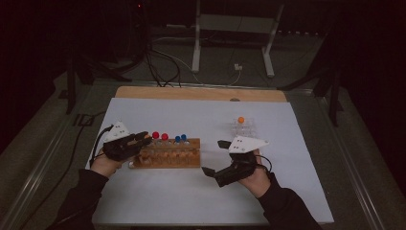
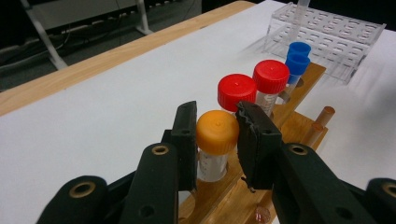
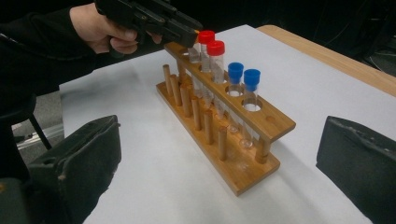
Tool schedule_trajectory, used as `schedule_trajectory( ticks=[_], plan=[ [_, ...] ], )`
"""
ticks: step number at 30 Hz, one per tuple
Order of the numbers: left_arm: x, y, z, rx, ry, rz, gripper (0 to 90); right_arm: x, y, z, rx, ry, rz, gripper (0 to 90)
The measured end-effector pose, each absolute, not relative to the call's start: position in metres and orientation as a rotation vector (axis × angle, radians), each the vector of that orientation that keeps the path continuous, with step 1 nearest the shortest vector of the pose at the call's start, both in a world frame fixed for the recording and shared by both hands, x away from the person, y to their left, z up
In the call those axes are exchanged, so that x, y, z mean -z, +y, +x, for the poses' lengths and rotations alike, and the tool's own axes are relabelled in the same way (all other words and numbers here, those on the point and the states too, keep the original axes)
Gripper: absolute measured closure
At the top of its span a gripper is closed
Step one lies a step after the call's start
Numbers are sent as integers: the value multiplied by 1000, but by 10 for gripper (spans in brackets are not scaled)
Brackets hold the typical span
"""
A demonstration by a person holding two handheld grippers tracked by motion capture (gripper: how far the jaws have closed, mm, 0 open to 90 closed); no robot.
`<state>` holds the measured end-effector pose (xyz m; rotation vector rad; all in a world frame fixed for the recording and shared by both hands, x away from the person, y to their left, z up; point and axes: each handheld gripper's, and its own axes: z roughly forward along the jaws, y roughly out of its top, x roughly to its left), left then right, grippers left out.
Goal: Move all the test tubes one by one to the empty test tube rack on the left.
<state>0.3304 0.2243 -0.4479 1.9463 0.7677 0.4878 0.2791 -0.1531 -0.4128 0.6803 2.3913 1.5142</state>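
on the white table (image 1: 191, 201), the wooden rack (image 3: 243, 140) held capped tubes. the left gripper (image 2: 217, 135) pinched the orange-capped tube (image 2: 217, 133), seated in the rack's end hole. next, probably a straight lift. the right gripper (image 1: 216, 158) waited, jaws spread wide.

Left gripper (image 2: 217, 135) jaws covering both sides of orange-capped tube (image 2: 216, 132); whether pads are pressing cap cannot be told from edges alone. Tube's lower end sinking into wooden rack (image 2: 299, 93), hidden. Rack's near end being cut off by bottom edge in left gripper view. In right gripper view, left gripper (image 3: 180, 30) blocking orange cap. Clear plastic rack (image 2: 327, 35) running past top edge; contents too dim in high view.
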Motion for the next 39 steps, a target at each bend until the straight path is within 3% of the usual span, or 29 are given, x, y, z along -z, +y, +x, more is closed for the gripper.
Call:
schedule_trajectory(
  ticks=[6, 13, 15, 17, 21, 26, 32, 36, 39],
  plan=[
    [445, 227, 330, -450, 743, 1940, 576, 410, -157, 280, -1514, 2381, 679, 1],
    [427, 229, 322, -450, 731, 1895, 286, 399, -174, 286, -1521, 2318, 719, 1],
    [423, 228, 320, -446, 746, 1879, 269, 396, -182, 290, -1517, 2290, 741, 1],
    [420, 227, 320, -433, 764, 1865, 174, 393, -192, 295, -1510, 2264, 767, 1],
    [416, 224, 318, -400, 746, 1859, 101, 394, -211, 308, -1468, 2218, 834, 1],
    [412, 218, 313, -364, 696, 1857, 24, 406, -230, 326, -1435, 2186, 936, 1],
    [408, 211, 309, -361, 665, 1858, 19, 429, -236, 347, -1358, 2173, 1024, 2],
    [406, 210, 308, -360, 656, 1849, 19, 442, -238, 363, -1303, 2177, 1078, 63],
    [406, 211, 308, -359, 655, 1842, 19, 448, -240, 374, -1273, 2179, 1101, 191]
  ],
)
